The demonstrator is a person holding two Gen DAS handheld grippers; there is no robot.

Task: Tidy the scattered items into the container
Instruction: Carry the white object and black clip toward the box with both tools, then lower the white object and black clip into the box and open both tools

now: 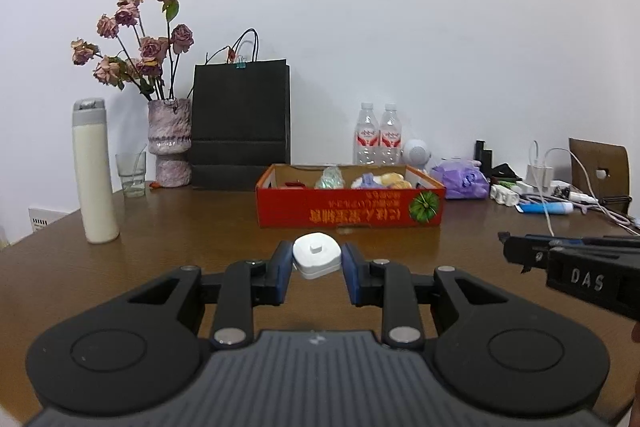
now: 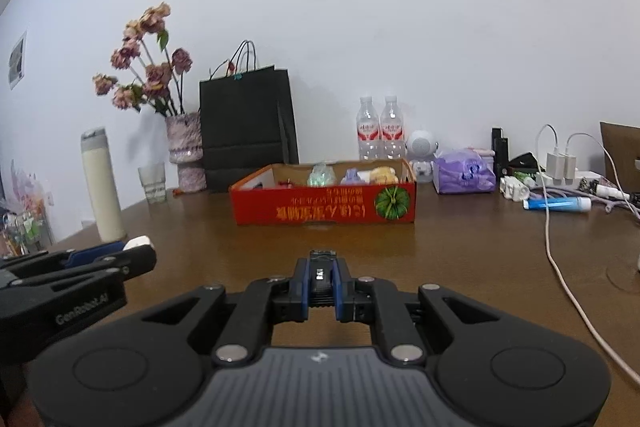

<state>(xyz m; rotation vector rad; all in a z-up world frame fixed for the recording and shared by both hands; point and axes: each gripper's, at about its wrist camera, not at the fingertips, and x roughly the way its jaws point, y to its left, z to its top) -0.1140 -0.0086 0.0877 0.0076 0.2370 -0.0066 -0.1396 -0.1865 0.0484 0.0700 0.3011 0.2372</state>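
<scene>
My left gripper (image 1: 317, 259) is shut on a white rounded plastic gadget (image 1: 316, 254) with a small stub on top, held above the brown table. The right gripper (image 2: 321, 277) is shut on a small black device (image 2: 321, 273) with a tiny label. Ahead of both stands the red cardboard box (image 1: 350, 211), open-topped, with several small items inside: something green, something purple, something yellow. In the right wrist view the same red cardboard box (image 2: 324, 207) sits straight ahead, and the left gripper (image 2: 136, 247) shows at the left edge with the white gadget (image 2: 136, 241) at its tip.
A cream thermos (image 1: 94, 171), a glass (image 1: 131, 174), a vase of dried roses (image 1: 170, 141) and a black paper bag (image 1: 241, 127) line the back left. Two water bottles (image 1: 378, 135), a purple bag (image 1: 464, 181), chargers and cables (image 2: 560, 239) crowd the right.
</scene>
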